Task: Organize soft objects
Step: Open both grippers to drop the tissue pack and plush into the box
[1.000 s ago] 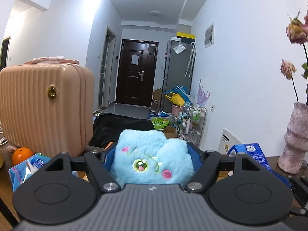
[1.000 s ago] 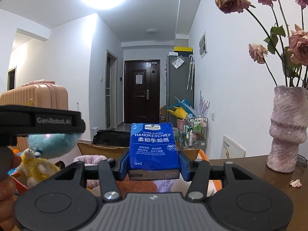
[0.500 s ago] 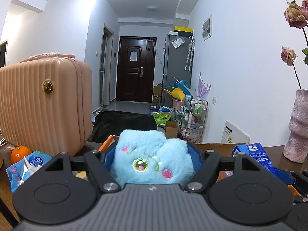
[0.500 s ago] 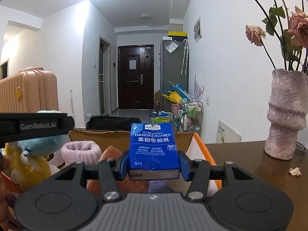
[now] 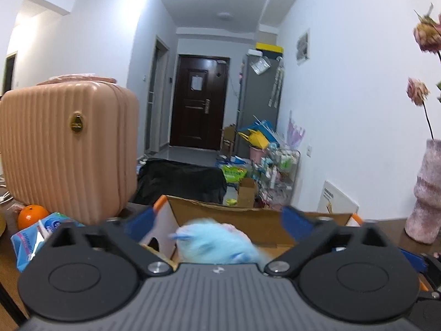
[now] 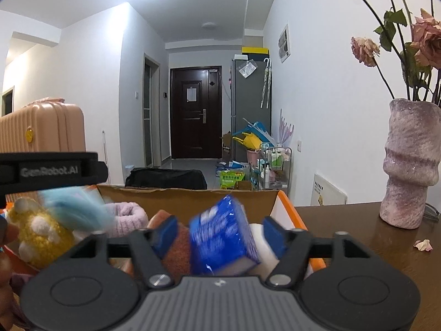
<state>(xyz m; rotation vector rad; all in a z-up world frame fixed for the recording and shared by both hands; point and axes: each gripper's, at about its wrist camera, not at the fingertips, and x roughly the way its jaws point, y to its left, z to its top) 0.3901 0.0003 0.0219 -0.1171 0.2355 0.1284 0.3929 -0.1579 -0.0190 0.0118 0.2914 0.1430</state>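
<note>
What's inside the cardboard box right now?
The cardboard box holds a yellow plush, a pink knit piece and a brown cloth. The grippers cover its floor.

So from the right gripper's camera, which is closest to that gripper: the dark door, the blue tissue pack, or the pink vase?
1. Blue tissue pack, tilted between the open jaws.
2. Pink vase, on the table to the right.
3. Dark door, down the hallway.

A ribbed pink suitcase (image 5: 69, 149) beside an orange (image 5: 32, 215) — a textured pink vase (image 6: 410, 162) holds wilted roses (image 6: 424, 41).
</note>
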